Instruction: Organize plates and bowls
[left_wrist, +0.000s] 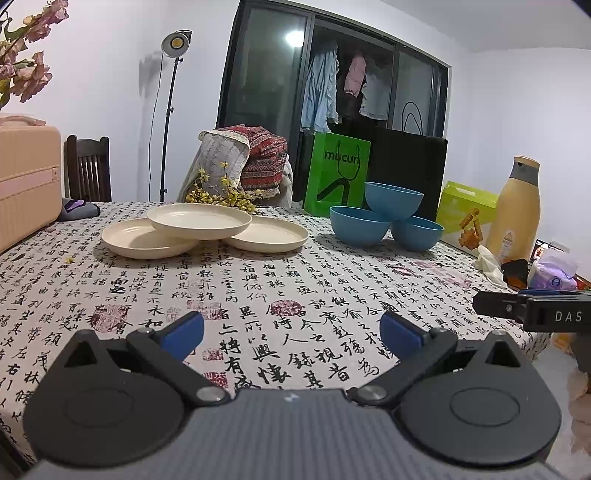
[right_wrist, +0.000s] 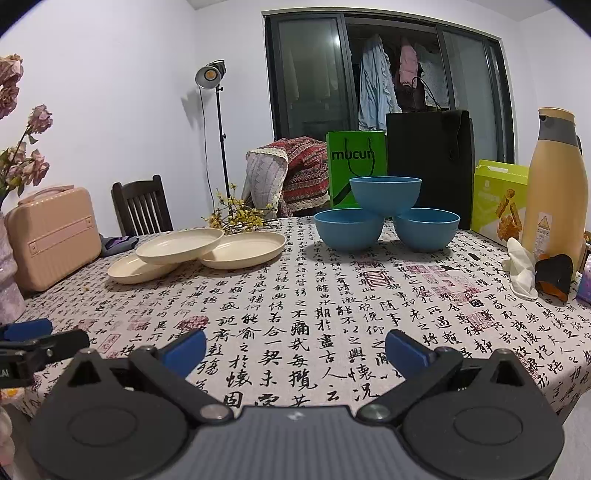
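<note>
While both tools hang back at the near edge of the table (right_wrist: 295, 295), the dishes lie far ahead.
The left hand-held gripper (left_wrist: 291, 334), released and empty, faces the three cream round plastic plates (left_wrist: 199, 221) far-left; the right hand-held gripper (right_wrist: 295, 350), equally spread, faces the three blue plastic bowls (right_wrist: 386, 194) far-right, one perched on two.

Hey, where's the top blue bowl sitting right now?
In the right wrist view the top blue bowl sits at the table's far side, right of centre, resting on the rims of two other blue bowls, in front of the green bag.
</note>
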